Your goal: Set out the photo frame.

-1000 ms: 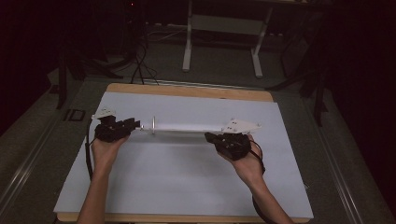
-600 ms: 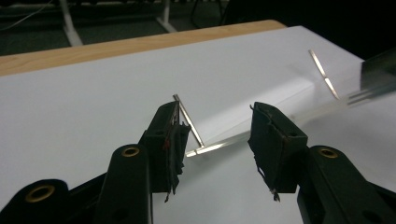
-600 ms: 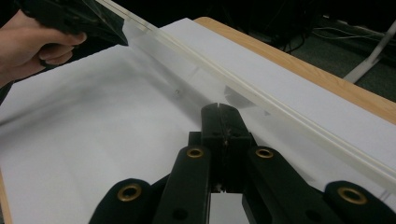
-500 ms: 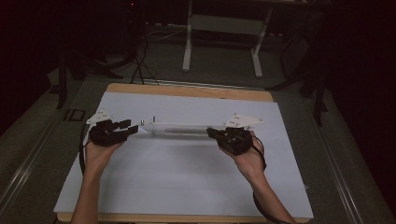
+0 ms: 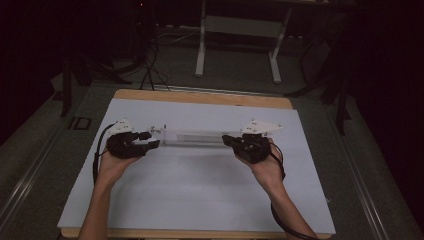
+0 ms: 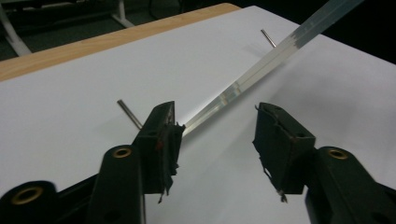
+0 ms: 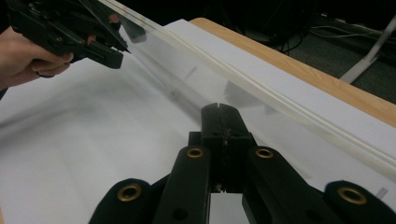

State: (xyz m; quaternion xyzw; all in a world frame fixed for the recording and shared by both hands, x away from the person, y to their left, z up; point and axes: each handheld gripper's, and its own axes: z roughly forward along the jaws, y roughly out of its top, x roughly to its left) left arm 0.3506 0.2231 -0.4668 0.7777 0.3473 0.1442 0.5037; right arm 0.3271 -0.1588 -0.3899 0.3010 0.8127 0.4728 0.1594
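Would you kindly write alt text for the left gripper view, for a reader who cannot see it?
Two black tongs stand open over a white sheet, having just been opening; a clear plastic strip runs diagonally away from the left pad. Two thin metal pins stick out near it, and the wooden table edge lies beyond.

Clear glossy plastic bar (image 6: 261, 70) with thin bare-metal pins (image 6: 130, 113) through it, over a matt white smooth sheet (image 5: 200, 200) on a light wood desk (image 5: 200, 96); matt black plastic fingers (image 6: 161, 135), ragged rubbery pads, brass-coloured eyelets (image 7: 194, 152).
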